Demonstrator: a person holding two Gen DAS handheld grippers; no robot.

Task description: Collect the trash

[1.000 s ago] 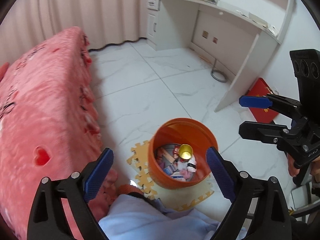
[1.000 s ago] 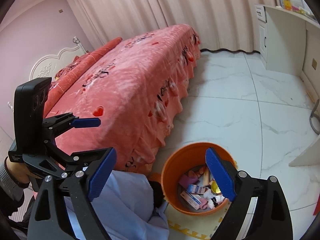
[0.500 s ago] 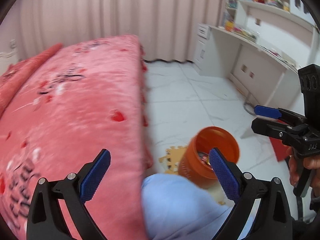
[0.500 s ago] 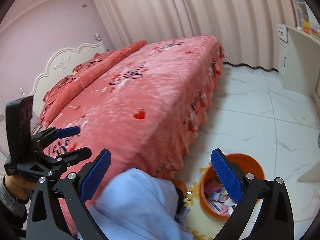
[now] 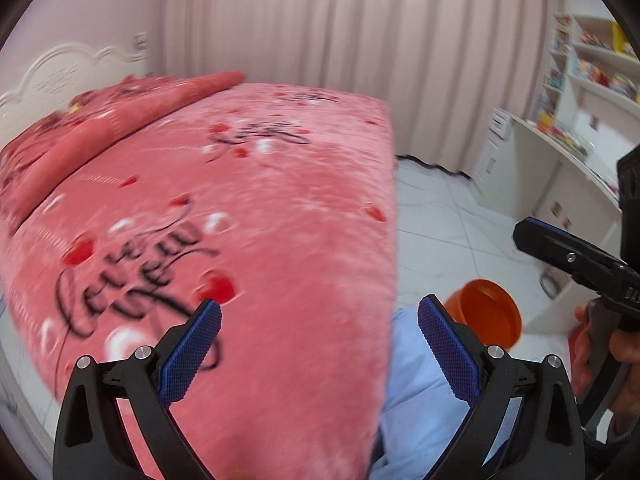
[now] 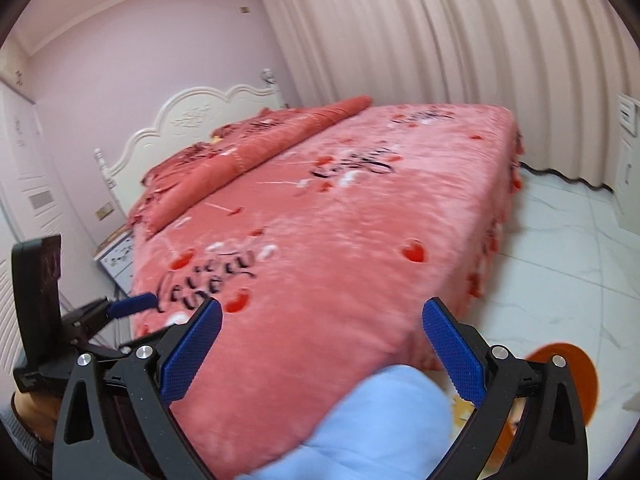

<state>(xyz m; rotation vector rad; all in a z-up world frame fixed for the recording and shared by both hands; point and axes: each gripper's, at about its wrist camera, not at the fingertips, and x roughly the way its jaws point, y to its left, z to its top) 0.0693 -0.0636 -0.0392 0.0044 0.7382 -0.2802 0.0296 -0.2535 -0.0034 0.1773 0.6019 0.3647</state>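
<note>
My left gripper [image 5: 319, 344] is open and empty, raised over the near corner of the pink bed [image 5: 224, 216]. My right gripper [image 6: 322, 346] is open and empty too, also above the bed [image 6: 340, 220]. The orange trash bucket [image 5: 486, 314] stands on the floor to the lower right, beside the bed; its contents are hidden from this angle. It also shows in the right wrist view [image 6: 576, 380] behind my right finger. The right gripper appears at the right edge of the left wrist view [image 5: 576, 260], and the left gripper at the left of the right wrist view [image 6: 108, 320].
A light blue clothed knee [image 6: 372, 424] is below both grippers. White marble floor [image 5: 440, 220] lies right of the bed. A white desk with shelves [image 5: 560, 152] stands at the right. Curtains [image 6: 440, 40] and a white headboard [image 6: 200, 120] are behind. A nightstand [image 6: 116, 256] is left of the bed.
Both grippers have lifted and swung away from the bucket toward the bed. The bucket has slipped to the lower right and its contents are no longer visible. Both jaws stay open.
</note>
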